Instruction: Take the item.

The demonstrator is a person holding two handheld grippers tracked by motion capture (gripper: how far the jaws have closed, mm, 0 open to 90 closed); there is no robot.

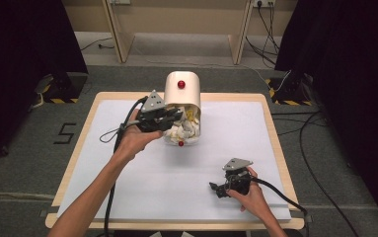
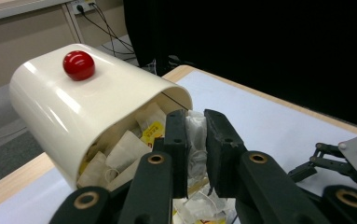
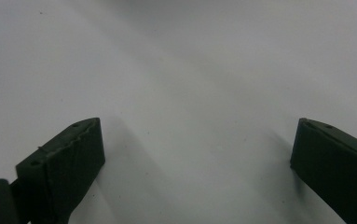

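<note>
A cream box with a rounded lid [image 1: 181, 88] and a red knob [image 2: 78, 65] stands open at the table's far middle, full of white and yellow tea bags [image 1: 187, 129]. My left gripper [image 1: 174, 117] reaches into its mouth. In the left gripper view the jaws of the left gripper [image 2: 195, 122] are nearly together, with a white tea bag [image 2: 196, 140] pinched between them. My right gripper [image 1: 216, 189] rests low on the white sheet at the near right. In the right gripper view the right gripper [image 3: 197, 144] stands wide open with bare sheet between the jaws.
A white sheet [image 1: 236, 133] covers the wooden table [image 1: 273, 129]. A second red knob [image 1: 180, 143] shows on the box's front. Cables trail from both grippers toward the near edge. Dark curtains flank the table.
</note>
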